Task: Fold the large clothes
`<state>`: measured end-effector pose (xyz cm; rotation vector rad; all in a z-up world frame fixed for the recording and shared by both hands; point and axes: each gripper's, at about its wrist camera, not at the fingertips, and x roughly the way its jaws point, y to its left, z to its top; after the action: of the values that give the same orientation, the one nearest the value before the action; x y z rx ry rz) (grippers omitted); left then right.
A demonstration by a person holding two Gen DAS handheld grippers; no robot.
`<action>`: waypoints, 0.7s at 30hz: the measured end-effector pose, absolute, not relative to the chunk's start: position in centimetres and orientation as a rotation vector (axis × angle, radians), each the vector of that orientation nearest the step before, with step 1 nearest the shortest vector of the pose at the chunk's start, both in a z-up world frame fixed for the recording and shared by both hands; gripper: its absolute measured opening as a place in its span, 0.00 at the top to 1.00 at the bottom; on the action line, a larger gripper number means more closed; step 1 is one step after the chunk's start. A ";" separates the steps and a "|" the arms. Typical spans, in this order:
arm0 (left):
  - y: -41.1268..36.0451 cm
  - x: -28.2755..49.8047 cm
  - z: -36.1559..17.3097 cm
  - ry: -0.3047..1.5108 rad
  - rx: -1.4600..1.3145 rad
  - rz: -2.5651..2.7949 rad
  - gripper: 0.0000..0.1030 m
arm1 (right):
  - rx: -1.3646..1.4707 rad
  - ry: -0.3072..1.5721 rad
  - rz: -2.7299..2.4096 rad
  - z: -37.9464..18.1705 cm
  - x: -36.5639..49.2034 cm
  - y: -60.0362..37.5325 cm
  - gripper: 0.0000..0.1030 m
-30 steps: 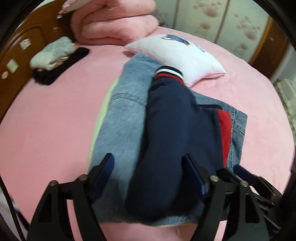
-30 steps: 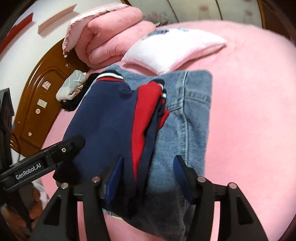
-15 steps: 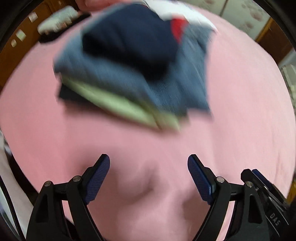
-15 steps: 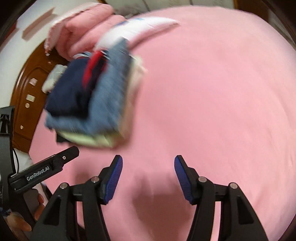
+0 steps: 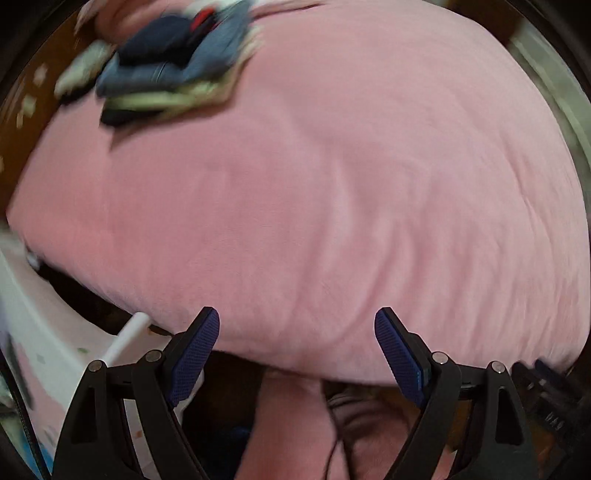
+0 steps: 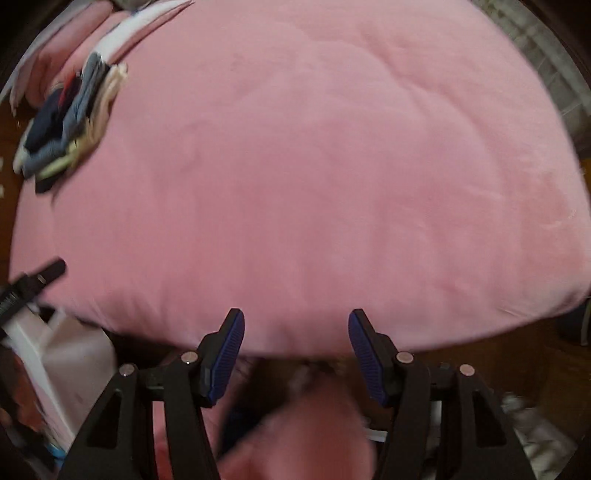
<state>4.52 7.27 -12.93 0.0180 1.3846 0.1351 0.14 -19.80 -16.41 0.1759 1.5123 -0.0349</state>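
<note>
Presently we list: left gripper — jaws wide apart, nothing between them, above the near edge of the pink bed. Right gripper — jaws apart and just been opening further, nothing between them, likewise over the bed's near edge. Stack of folded clothes — navy and red garment on top, denim under it, pale green and dark layers beneath — lies at the far left of the bed, well apart from both grippers, blurred. White pillow just beyond the stack.
</note>
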 end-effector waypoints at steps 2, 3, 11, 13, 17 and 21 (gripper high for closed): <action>5.5 3.1 -11.5 1.375 0.093 0.128 0.18 | 0.195 1.512 -0.044 -15.2 -1.6 -20.9 0.23; 4.4 2.4 -11.0 1.382 0.126 0.116 0.18 | 0.233 1.506 -0.044 -14.4 -2.6 -21.6 0.17; -0.3 -0.9 -6.7 1.438 0.150 0.059 0.18 | 0.187 1.426 0.003 -9.0 -3.2 -21.5 0.16; -1.3 -1.5 -5.1 1.412 0.140 0.050 0.18 | 0.107 1.395 0.016 -7.0 -2.7 -20.7 0.16; -2.7 -2.0 -3.0 1.303 0.119 0.040 0.18 | 0.100 1.353 0.097 -5.3 -2.7 -20.5 0.14; -3.3 -1.8 -2.1 1.311 0.077 0.047 0.18 | 0.102 1.378 0.073 -5.0 -3.4 -21.0 0.14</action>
<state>-1.80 -3.28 -2.09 0.0774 1.3108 0.0468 -3.43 -21.04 -5.01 0.1016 1.3779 0.0727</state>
